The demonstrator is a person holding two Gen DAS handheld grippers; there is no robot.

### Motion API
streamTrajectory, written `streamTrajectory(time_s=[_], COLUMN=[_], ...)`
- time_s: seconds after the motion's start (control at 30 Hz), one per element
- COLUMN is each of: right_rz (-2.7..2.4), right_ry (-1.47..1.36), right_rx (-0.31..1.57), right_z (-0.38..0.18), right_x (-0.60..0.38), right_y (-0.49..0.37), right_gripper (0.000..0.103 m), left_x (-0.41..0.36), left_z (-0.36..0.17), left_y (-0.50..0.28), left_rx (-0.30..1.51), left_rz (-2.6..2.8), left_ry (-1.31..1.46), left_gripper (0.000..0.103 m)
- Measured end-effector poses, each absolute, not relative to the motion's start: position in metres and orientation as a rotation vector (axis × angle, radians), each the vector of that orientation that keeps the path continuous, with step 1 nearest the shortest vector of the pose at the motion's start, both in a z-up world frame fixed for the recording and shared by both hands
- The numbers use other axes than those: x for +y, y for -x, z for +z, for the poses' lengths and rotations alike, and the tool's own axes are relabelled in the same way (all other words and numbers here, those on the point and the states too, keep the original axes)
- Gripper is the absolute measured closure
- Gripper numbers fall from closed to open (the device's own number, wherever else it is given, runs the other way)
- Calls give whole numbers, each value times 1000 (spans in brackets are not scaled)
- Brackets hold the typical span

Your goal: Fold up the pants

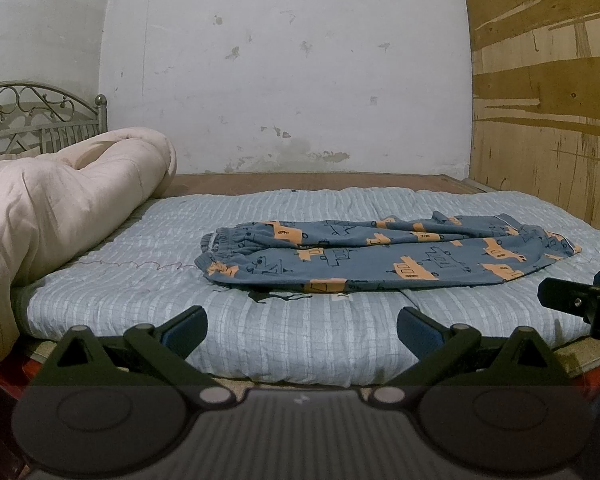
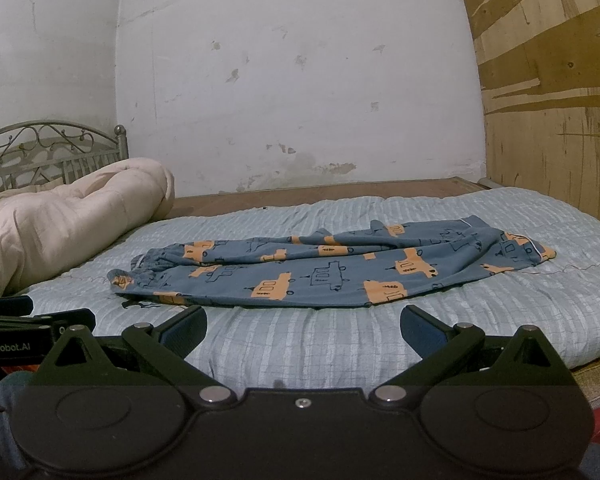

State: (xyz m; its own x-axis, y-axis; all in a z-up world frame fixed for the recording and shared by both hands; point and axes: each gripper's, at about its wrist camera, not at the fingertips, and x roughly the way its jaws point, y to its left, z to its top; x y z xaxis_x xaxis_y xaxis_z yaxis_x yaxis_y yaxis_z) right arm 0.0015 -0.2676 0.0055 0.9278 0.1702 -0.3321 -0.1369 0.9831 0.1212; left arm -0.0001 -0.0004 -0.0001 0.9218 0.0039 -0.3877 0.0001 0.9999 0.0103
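Note:
Blue pants with orange vehicle prints (image 1: 384, 256) lie on the light blue quilt (image 1: 284, 332), waistband to the left, leg cuffs to the right, one leg lying over the other. They also show in the right wrist view (image 2: 320, 268). My left gripper (image 1: 302, 330) is open and empty, hovering over the quilt's near edge, short of the pants. My right gripper (image 2: 303, 330) is open and empty too, at the near edge in front of the pants. The right gripper's tip shows at the right edge of the left wrist view (image 1: 572, 304).
A rolled cream comforter (image 1: 60, 196) lies on the left of the bed before a metal headboard (image 1: 40, 120). A white wall (image 1: 284, 72) stands behind. A plywood panel (image 1: 548, 100) bounds the right side. The bed's wooden board (image 1: 320, 182) shows at the back.

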Motion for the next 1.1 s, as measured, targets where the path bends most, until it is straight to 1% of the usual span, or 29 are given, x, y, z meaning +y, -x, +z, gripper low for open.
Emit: streamTrajectory(time_s=[0.83,1.1], right_rz=[158,160], right_ry=[-95,-95], right_rx=[350,357], right_z=[4,3], right_x=[-266,-265], right_y=[-2,-5], right_gripper=[1,1], left_x=[-1,-1], left_z=[0,-3], left_y=[0,-4], left_rx=[400,430], left_rz=[3,5], left_ry=[-13,-14], left_gripper=[1,1])
